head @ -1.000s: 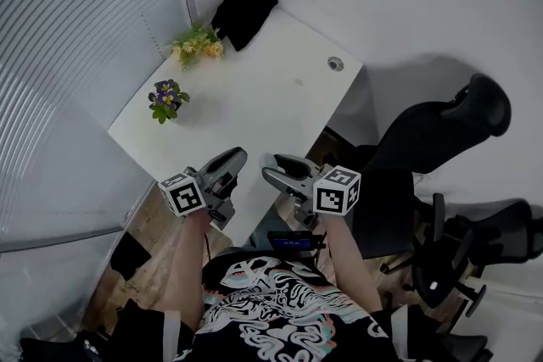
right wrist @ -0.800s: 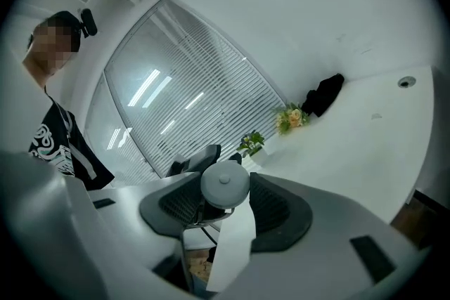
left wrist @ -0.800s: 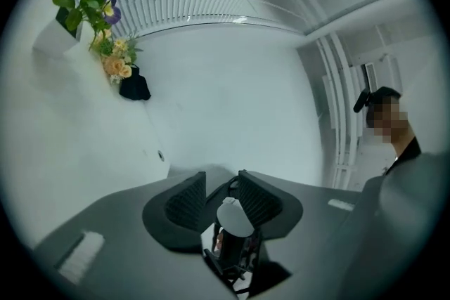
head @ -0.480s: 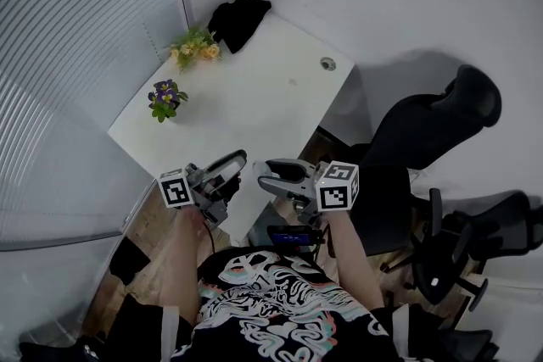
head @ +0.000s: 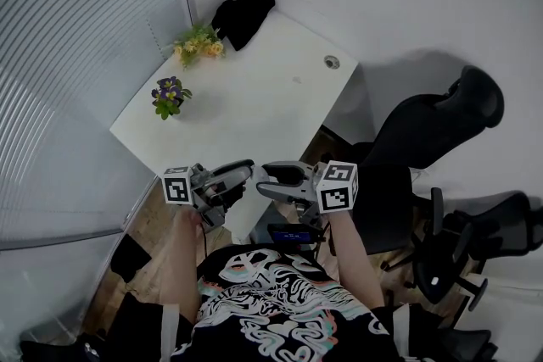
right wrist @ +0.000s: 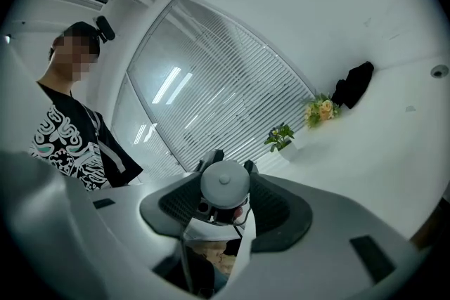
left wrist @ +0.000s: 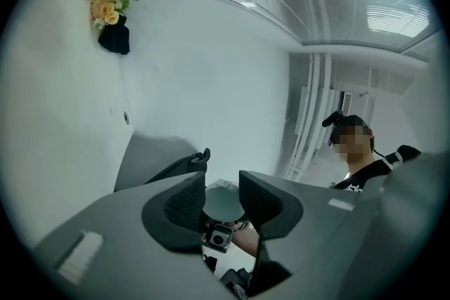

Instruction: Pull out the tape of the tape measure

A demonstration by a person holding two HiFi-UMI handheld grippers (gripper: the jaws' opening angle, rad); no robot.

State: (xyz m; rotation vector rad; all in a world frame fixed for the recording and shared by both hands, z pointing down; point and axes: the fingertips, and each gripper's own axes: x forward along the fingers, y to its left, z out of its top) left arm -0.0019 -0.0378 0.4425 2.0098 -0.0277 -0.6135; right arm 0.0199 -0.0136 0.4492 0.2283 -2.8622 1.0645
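A round grey tape measure [right wrist: 225,183] is clamped between the jaws of the right gripper [head: 265,179]. Its rim is pressed by the 2 pads, and its flat face with a small central knob is turned toward that gripper's camera. The left gripper [head: 243,174] is held almost tip to tip with the right one, in front of the person's patterned shirt [head: 271,309]. In the head view both are seen over the near edge of the white surface [head: 254,110]. The jaws of the left gripper are seen apart, with a clear gap between the 2 pads. They have just been opened wide and then eased slightly inward. In the left gripper view the grey case is seen through that gap. In the right gripper view the 2 dark tips of the left jaws are seen flanking the upper edge of the case. Whether those pads touch the case cannot be told. The tape measure is thus held in the air between the 2 grippers, not resting on the surface. Well apart from it, along the far side of the surface, a small pot of purple flowers [head: 170,96], a bunch of yellow flowers [head: 198,45] and a black cloth [head: 242,15] at the corner are seen. A round grommet [head: 332,62] is set near the right edge. A black office chair [head: 433,127] stands beside the surface on the right, and slatted blinds [head: 76,55] fill the left.
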